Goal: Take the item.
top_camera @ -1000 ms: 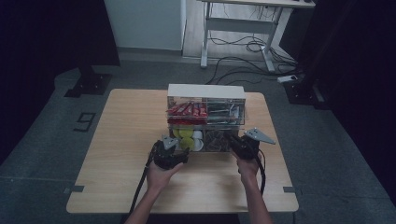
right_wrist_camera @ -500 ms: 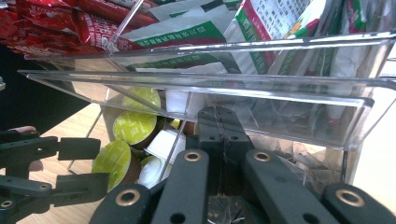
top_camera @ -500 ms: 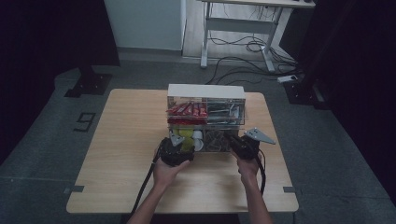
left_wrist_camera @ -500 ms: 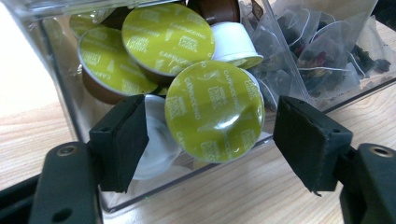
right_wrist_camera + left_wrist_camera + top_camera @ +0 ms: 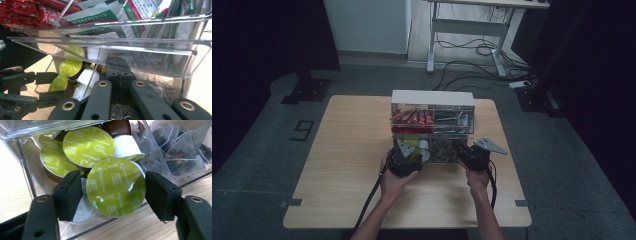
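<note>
Clear organizer (image 5: 432, 120), mid-table; lower drawer pulled toward the person. Right gripper (image 5: 117, 75): jaws together at the drawer front. Left gripper (image 5: 113, 195): jaws apart, flanking one green cappuccino capsule (image 5: 115, 187), lid facing camera, nearest hand.

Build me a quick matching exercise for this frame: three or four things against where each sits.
Things
1. green-lidded capsules
2. tea bags
3. red packets
4. left claw

Places
A. upper tier, left compartment
B. open, either side of a capsule
C. lower tier, left compartment
D. lower tier, right compartment

Pairs: 1-C, 2-D, 3-A, 4-B
</note>
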A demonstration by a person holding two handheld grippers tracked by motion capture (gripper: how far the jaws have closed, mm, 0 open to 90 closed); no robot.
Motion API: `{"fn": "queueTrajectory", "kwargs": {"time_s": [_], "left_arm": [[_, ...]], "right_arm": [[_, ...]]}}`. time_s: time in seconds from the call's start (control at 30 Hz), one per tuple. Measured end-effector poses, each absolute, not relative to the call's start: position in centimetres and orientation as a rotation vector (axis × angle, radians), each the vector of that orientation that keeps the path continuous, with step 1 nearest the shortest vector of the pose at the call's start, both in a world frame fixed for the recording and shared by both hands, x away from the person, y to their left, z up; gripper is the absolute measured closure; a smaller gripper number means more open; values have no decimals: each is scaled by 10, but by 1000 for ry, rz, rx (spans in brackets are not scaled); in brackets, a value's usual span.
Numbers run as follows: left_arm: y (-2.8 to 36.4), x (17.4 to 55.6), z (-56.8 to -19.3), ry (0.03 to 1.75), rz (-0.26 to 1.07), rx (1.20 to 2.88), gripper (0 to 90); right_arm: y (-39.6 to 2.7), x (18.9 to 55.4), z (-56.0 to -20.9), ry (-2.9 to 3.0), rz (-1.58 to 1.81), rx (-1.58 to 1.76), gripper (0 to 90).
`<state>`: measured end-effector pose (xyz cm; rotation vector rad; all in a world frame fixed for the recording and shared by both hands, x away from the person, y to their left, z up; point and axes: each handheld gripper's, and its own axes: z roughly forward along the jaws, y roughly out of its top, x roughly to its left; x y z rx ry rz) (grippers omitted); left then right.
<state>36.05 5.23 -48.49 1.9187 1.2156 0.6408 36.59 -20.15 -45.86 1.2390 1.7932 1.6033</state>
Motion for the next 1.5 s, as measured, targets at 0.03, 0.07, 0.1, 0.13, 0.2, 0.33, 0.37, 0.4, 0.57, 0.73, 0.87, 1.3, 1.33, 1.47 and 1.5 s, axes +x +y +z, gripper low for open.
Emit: {"fn": "queueTrajectory", "kwargs": {"time_s": [0.03, 0.07, 0.1, 0.13, 0.2, 0.33, 0.37, 0.4, 0.57, 0.73, 0.87, 1.3, 1.33, 1.47, 1.5], "left_arm": [[52, 360, -485, 1213, 634, 1917, 360], [52, 360, -485, 1211, 629, 1917, 372], [51, 360, -485, 1210, 631, 1917, 372], [51, 359, -485, 1210, 631, 1915, 375], [52, 360, -485, 1205, 623, 1918, 380], [52, 358, -484, 1202, 619, 1915, 382], [52, 357, -483, 1199, 616, 1911, 382], [52, 356, -482, 1195, 613, 1903, 382], [51, 349, -473, 1162, 621, 1913, 383], [54, 346, -467, 1148, 624, 1907, 383], [58, 343, -463, 1146, 624, 1902, 383], [72, 329, -451, 1134, 634, 1874, 383], [73, 328, -450, 1134, 635, 1873, 383], [78, 326, -446, 1132, 624, 1864, 383], [79, 326, -446, 1132, 624, 1862, 384]], "right_arm": [[-202, 366, -459, 1792, 1604, 1241, 886], [-201, 366, -459, 1791, 1604, 1241, 886], [-201, 366, -459, 1791, 1604, 1241, 886], [-201, 366, -459, 1791, 1604, 1241, 886], [-202, 366, -459, 1792, 1605, 1242, 886], [-202, 367, -459, 1792, 1605, 1242, 886], [-202, 367, -459, 1792, 1604, 1243, 886], [-203, 367, -460, 1792, 1603, 1243, 886], [-203, 367, -460, 1791, 1601, 1244, 886], [-203, 367, -460, 1791, 1600, 1244, 886], [-203, 367, -460, 1790, 1599, 1244, 886], [-204, 367, -460, 1789, 1597, 1246, 886], [-204, 367, -460, 1790, 1597, 1246, 886], [-204, 367, -460, 1788, 1596, 1248, 886], [-204, 367, -460, 1787, 1595, 1246, 886]]}}
